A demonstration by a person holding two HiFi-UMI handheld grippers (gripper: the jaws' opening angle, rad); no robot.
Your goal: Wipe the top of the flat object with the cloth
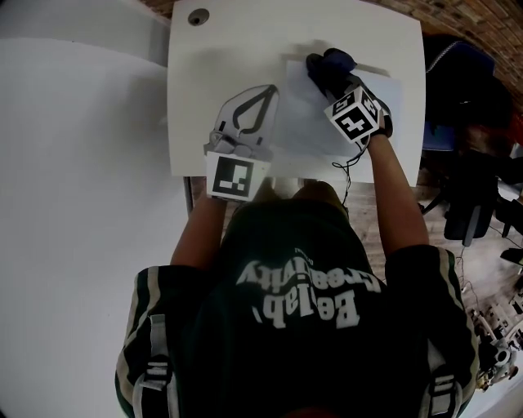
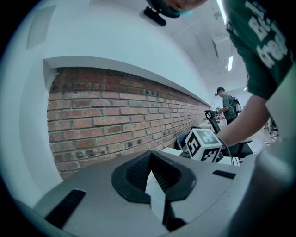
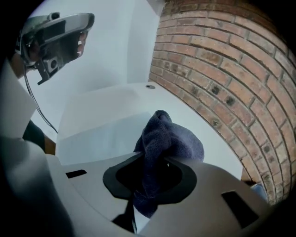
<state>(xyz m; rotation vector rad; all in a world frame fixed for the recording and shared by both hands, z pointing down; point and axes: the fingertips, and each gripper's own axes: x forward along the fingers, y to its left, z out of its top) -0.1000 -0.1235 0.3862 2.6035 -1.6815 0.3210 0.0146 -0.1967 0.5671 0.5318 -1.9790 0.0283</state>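
Dark navy-blue cloth (image 3: 163,139), pale whitish flat object (image 1: 309,122), white table (image 1: 221,69), red-brown brick wall (image 2: 115,115) with pale mortar lines, and a dark green shirt (image 1: 302,343) with white lettering and pale-striped sleeves.

A white table (image 1: 204,90) with a round grommet (image 1: 198,16) in its far left corner — a brick wall (image 3: 231,69) runs behind it. A dark chair (image 1: 472,200) stands at the right; a person (image 2: 227,106) stands far off.

White table (image 1: 204,98), round grommet hole (image 1: 198,16) near corner, pale flat sheet (image 1: 304,122) lying on top
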